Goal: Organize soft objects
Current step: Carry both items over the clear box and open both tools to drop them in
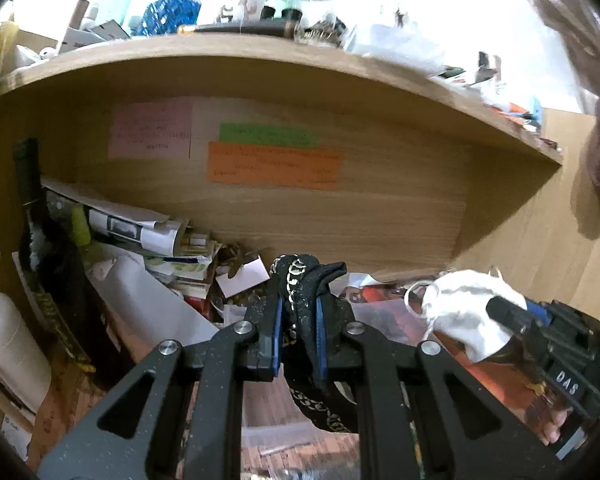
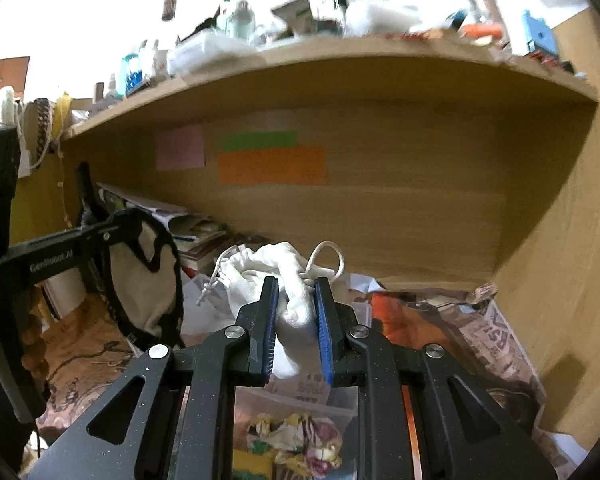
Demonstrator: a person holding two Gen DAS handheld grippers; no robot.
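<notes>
My left gripper (image 1: 297, 316) is shut on a black cloth bag with a chain-pattern trim (image 1: 300, 280), which hangs below the fingers. In the right wrist view the same bag (image 2: 148, 276) shows cream with a black edge, hanging from the left gripper at the left. My right gripper (image 2: 297, 320) is shut on a white cloth pouch with a drawstring (image 2: 284, 280), held above the desk. In the left wrist view the white pouch (image 1: 468, 308) and the right gripper (image 1: 512, 312) are at the right. A clear bin with crumpled fabric (image 2: 296, 440) lies below the right gripper.
A wooden shelf (image 1: 260, 56) full of bottles and clutter runs overhead. Coloured notes (image 1: 272, 164) are stuck on the back panel. Papers, a dark bottle (image 1: 40, 216) and a white jug (image 1: 12, 344) crowd the left. Newspaper (image 2: 492, 340) covers the desk at right.
</notes>
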